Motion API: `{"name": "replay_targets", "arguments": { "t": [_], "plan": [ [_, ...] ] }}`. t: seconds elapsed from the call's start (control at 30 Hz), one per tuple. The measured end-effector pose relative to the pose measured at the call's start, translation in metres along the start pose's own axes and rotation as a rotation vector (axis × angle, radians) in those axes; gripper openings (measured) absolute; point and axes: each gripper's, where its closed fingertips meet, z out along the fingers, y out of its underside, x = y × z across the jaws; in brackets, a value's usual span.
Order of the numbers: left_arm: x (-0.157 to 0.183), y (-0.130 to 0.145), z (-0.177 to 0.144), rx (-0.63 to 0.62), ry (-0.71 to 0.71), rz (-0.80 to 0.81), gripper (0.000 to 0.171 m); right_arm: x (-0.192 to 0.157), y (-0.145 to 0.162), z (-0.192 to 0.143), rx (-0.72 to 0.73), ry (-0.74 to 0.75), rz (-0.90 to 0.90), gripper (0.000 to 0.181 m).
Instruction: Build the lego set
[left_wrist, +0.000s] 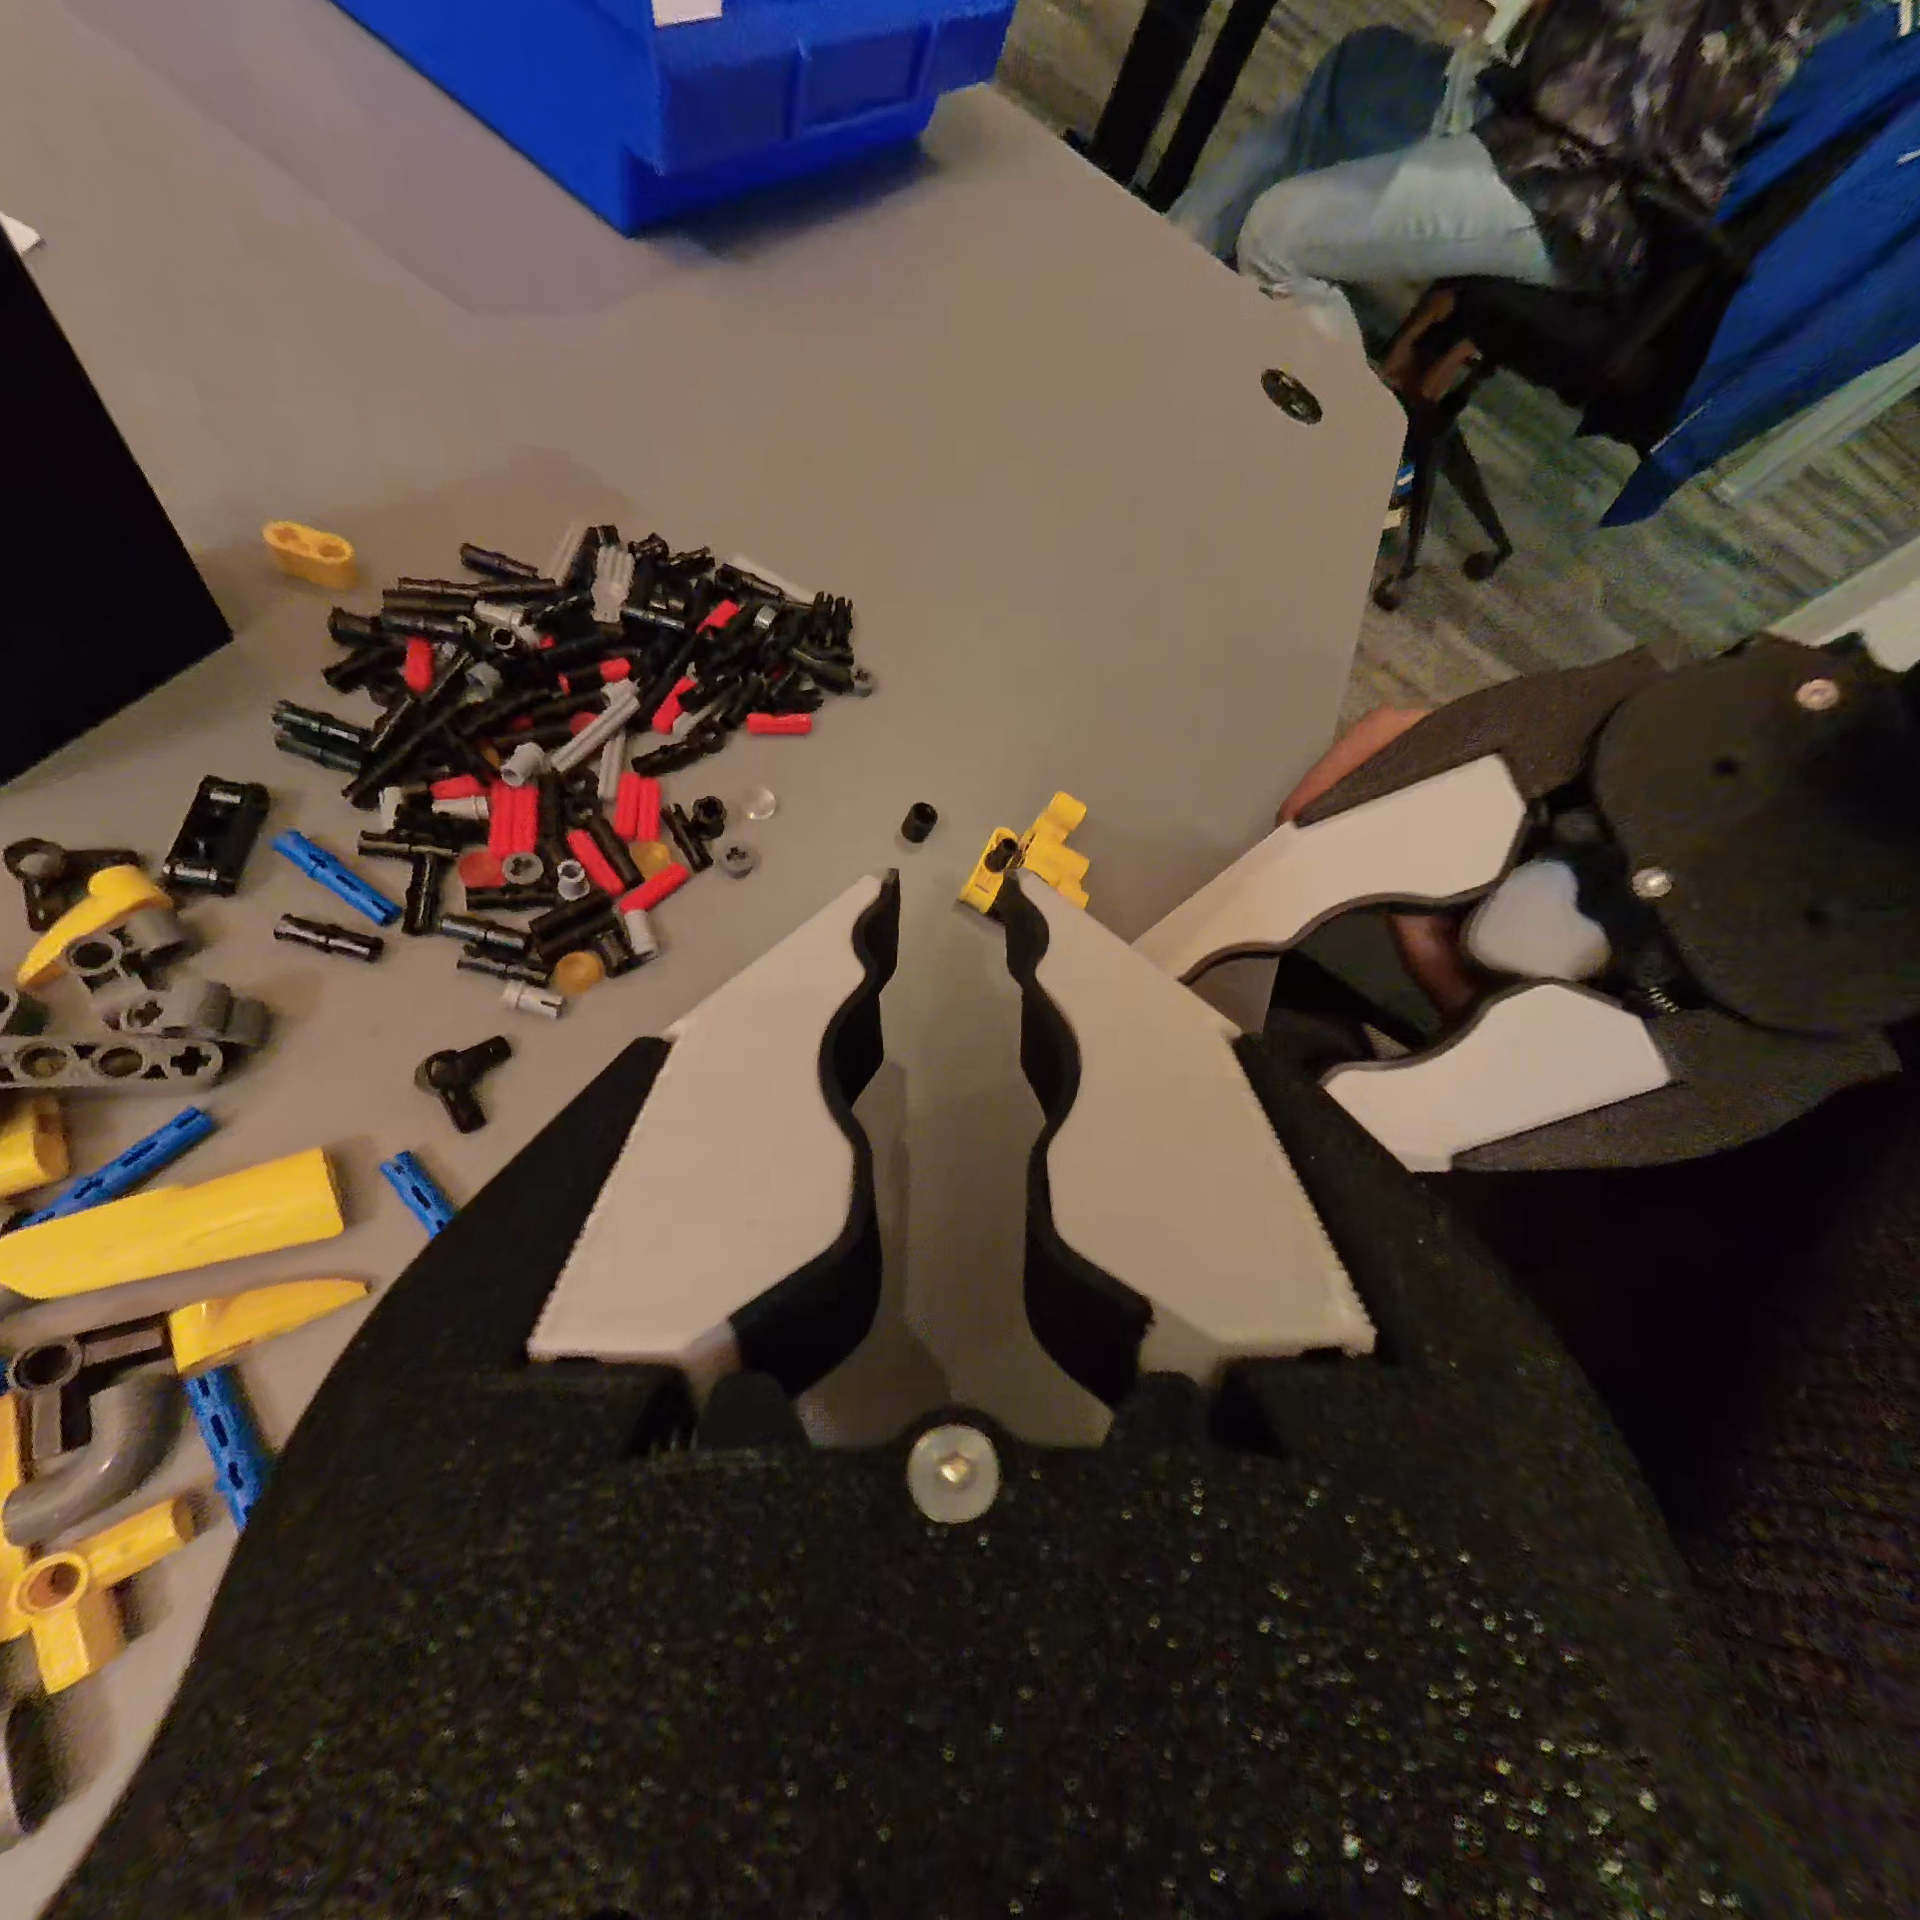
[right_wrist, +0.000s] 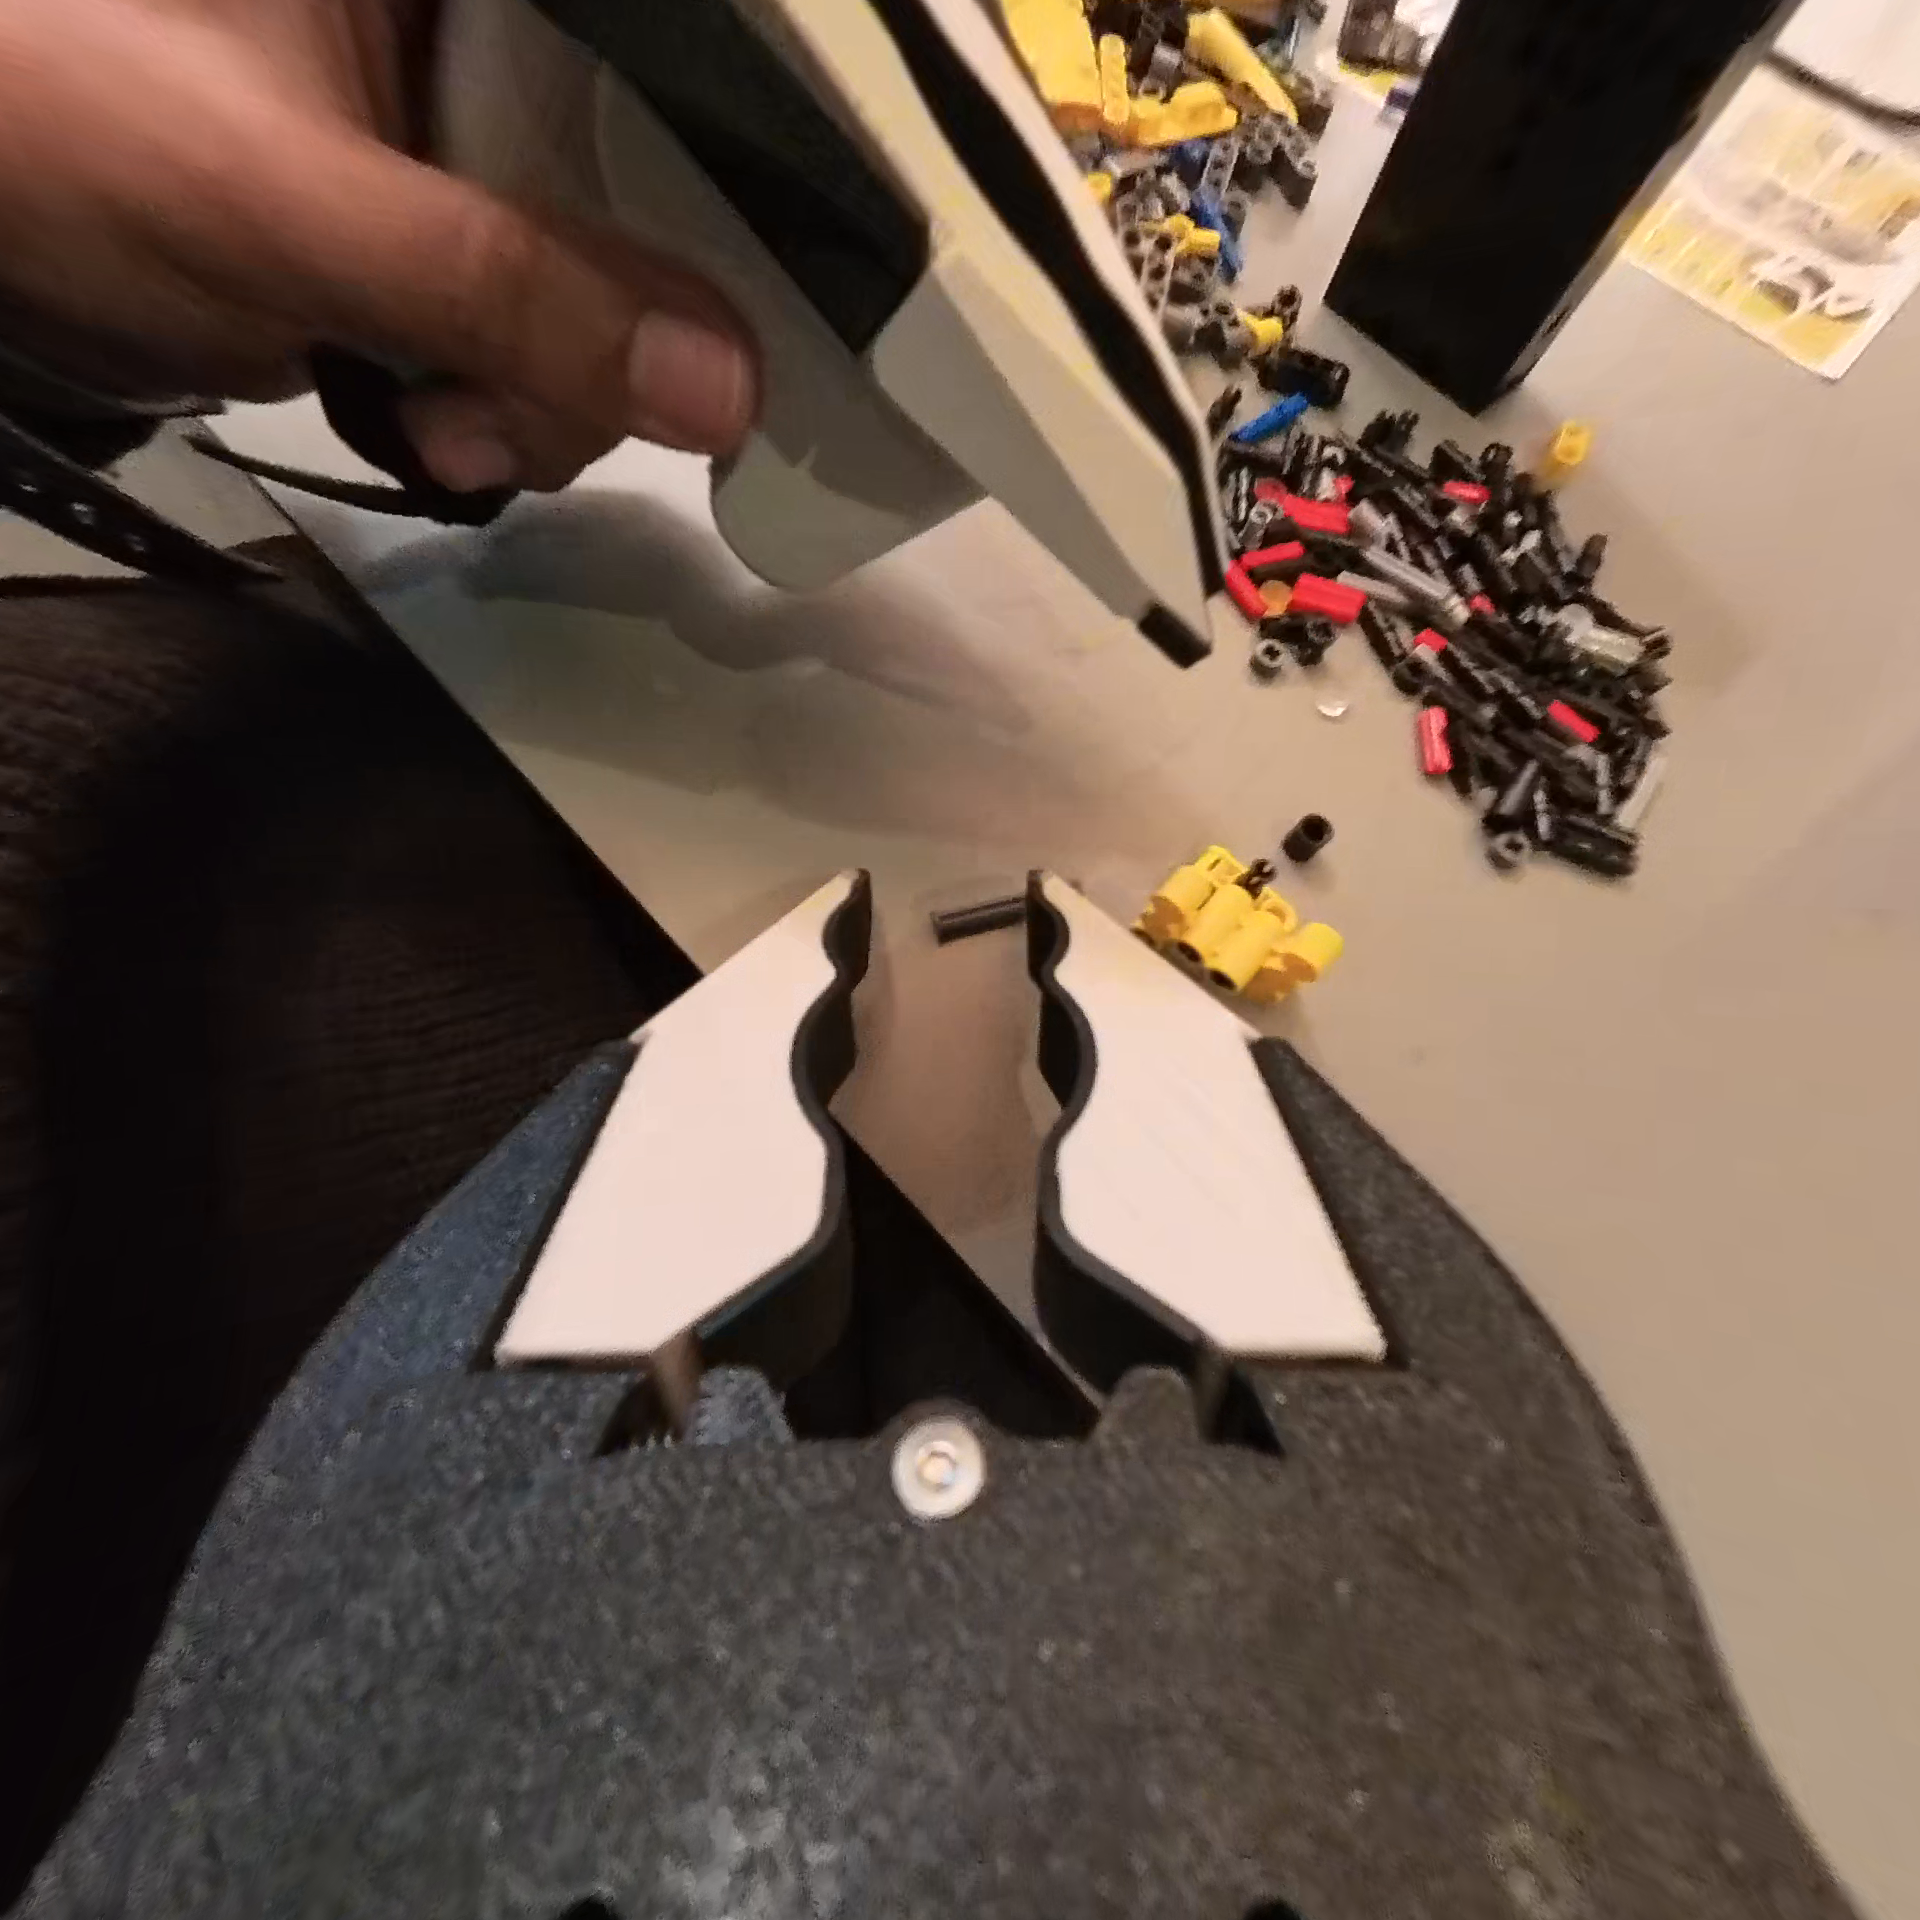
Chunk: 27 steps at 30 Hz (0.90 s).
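The left claw (left_wrist: 951, 883) hangs over the grey tabletop (left_wrist: 987, 499) with its jaws parted and nothing between them. Just off its right fingertip sits one yellow connector cluster (left_wrist: 1039, 857) with a black pin stuck in it, touching or nearly touching that tip; which, the view does not settle. One small black bush (left_wrist: 918, 822) lies just ahead of the tips. Farther ahead and to the left spreads one heap of black, red and grey pins (left_wrist: 582, 748), too many to count. Left of the claw lie several larger yellow, grey and blue beams and panels (left_wrist: 177, 1226). Far ahead stands one blue bin (left_wrist: 707, 94).

The right claw (right_wrist: 948, 888) is likewise released, jaws apart over the tabletop's near edge. One short black pin (right_wrist: 977, 920) lies on the tabletop just beyond the gap between its tips, gripped by neither finger. Just to the right of its right fingertip is the yellow connector cluster (right_wrist: 1242, 930), and a little beyond that the black bush (right_wrist: 1307, 834). The pin heap (right_wrist: 1455, 634) lies farther ahead to the right. Ahead and to the left, a hand (right_wrist: 343, 239) holds the left claw above the tabletop. One black box (right_wrist: 1538, 177) stands far ahead, with one printed sheet (right_wrist: 1787, 208) beside it.
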Motion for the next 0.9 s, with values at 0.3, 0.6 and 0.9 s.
{"name": "replay_targets", "arguments": {
  "t": [0.3,0.6,0.9],
  "plan": [
    [0.013,0.01,0.008,-0.019,0.049,0.016,0.02,0.007,0.014,-0.005,-0.046,-0.018,0.01,0.0],
    [0.029,0.027,0.003,-0.059,0.136,0.067,0.02,-0.006,0.019,-0.024,0.019,-0.153,-0.093,0.0],
    [0.063,0.031,-0.004,-0.082,0.383,0.087,0.034,-0.013,0.002,-0.041,0.179,-0.297,-0.163,0.0]
  ]
}}
